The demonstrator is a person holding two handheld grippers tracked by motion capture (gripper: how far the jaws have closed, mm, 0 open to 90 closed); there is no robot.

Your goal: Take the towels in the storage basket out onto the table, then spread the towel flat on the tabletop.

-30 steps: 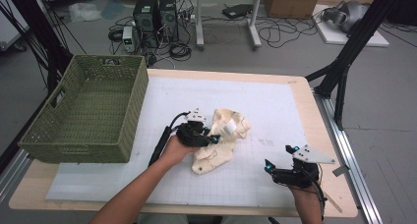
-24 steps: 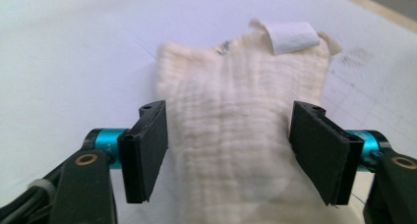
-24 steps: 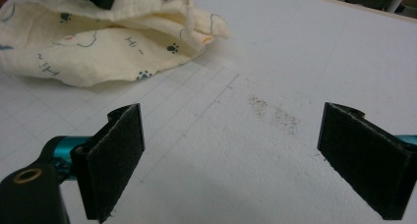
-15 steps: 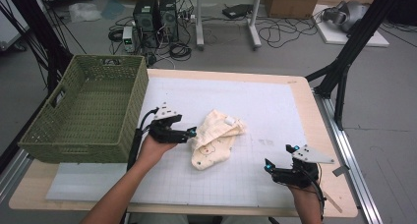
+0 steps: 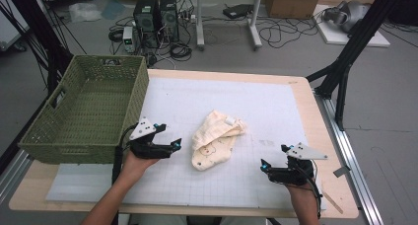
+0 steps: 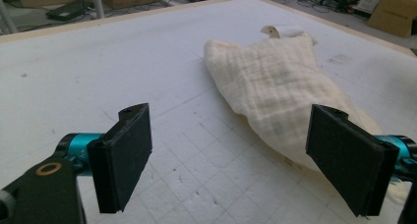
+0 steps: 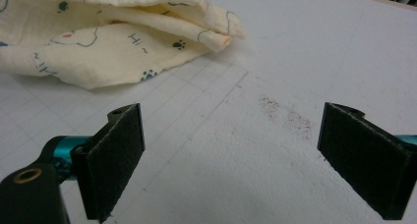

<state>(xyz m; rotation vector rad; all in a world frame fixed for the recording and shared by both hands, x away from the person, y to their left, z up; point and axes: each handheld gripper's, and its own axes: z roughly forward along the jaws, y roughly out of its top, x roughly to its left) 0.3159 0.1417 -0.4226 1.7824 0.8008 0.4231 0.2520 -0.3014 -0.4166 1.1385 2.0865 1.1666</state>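
The folded cream muslin cloth (image 5: 215,138) with small printed paws is lying near the middle of the white gridded mat (image 5: 256,101), free of both tools. The left gripper (image 5: 173,147) is hovering just beside the cloth's left edge; its jaws have just been opening and are standing wide apart with nothing between them. The right gripper (image 5: 266,167) is resting near the front right corner, well apart from the cloth, jaws also spread and empty. The green woven basket (image 5: 64,141) is sitting at the table's left side.
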